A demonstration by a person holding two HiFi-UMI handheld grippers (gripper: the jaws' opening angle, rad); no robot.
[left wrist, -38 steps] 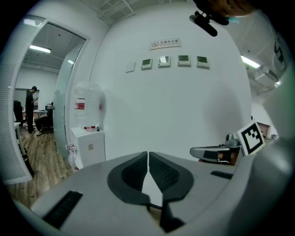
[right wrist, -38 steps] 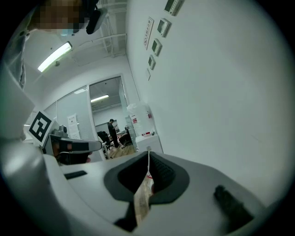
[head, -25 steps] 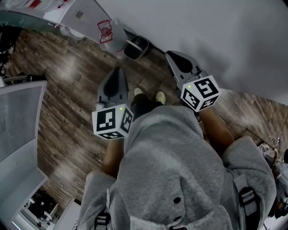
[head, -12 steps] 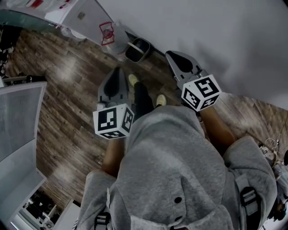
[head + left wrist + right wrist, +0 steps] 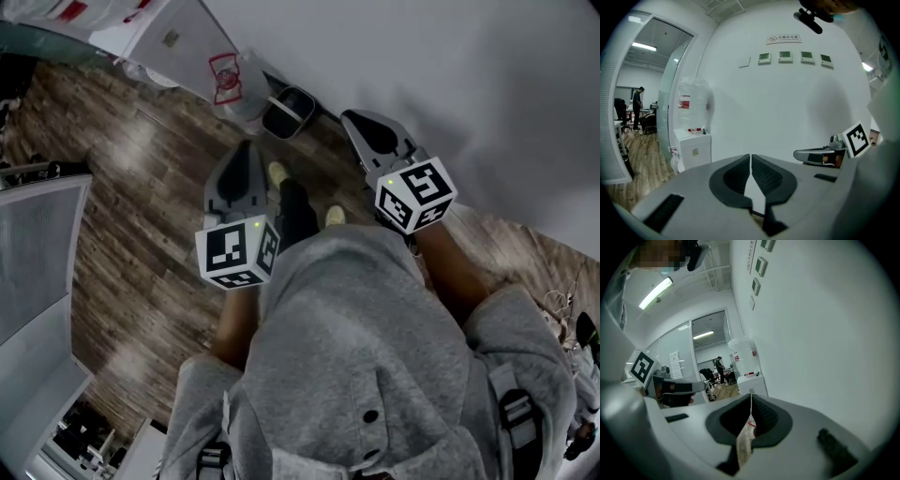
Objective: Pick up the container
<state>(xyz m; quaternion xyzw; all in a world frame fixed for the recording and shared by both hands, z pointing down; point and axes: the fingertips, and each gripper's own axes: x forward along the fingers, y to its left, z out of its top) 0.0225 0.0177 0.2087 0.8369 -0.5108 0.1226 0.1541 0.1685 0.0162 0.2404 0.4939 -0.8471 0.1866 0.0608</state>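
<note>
- The left hand-held gripper [image 5: 246, 150] has its jaws together with nothing between them, as the left gripper view [image 5: 750, 159] shows.
- The right hand-held gripper [image 5: 353, 116] is also closed and empty [image 5: 751, 398].
- A dark open container [image 5: 288, 111] stands on the wooden floor [image 5: 141, 187] at the foot of the white wall [image 5: 422, 56], just beside the water dispenser [image 5: 234, 80] and ahead of both grippers.

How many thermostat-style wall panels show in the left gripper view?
4 panels, in one row on the white wall under the sign: leftmost, second, third, rightmost. The blank plate left of them isn't counted; the person may hide more at right.
</note>
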